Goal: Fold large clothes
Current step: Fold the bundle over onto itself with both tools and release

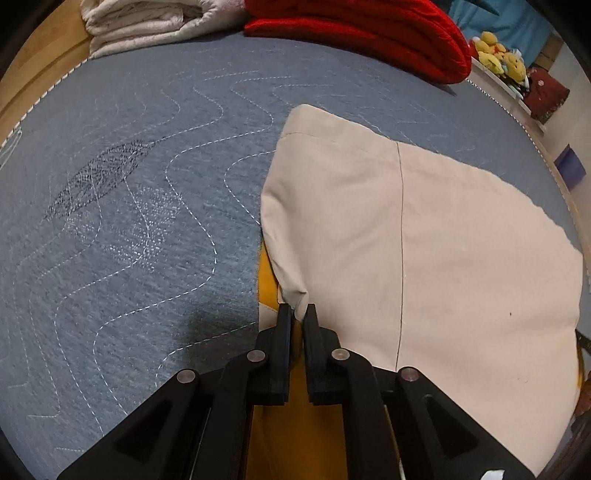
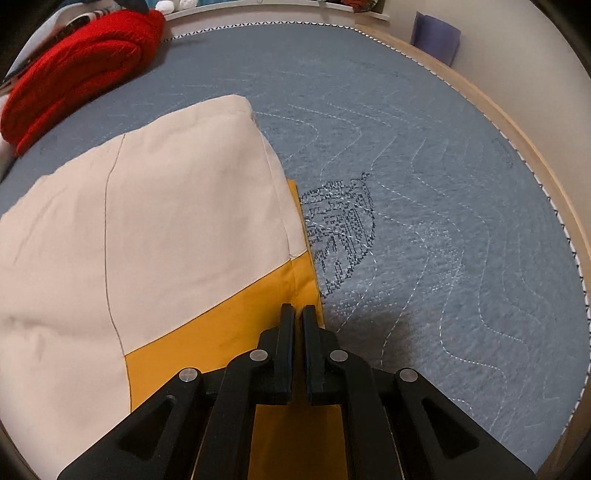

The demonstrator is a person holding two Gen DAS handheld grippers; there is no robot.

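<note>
Left gripper (image 1: 299,312) pinches a corner of the beige-and-yellow garment (image 1: 424,240) lying mid-way across the grey quilted mat (image 1: 129,240), while our right gripper (image 2: 299,314), jaws closed with nothing visibly between them, risks leaving its yellow edge (image 2: 306,284) behind, skewing our fold.

Beige-and-yellow garment (image 1: 424,240) – folded, flat on grey quilt (image 1: 129,221).

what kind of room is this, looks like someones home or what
Most likely a bedroom at home. The work surface is a bed with a quilted blue cover and a wooden frame; folded laundry, a red knit and a white blanket, is stacked at its far edge, and yellow plush toys sit on a shelf.
</note>
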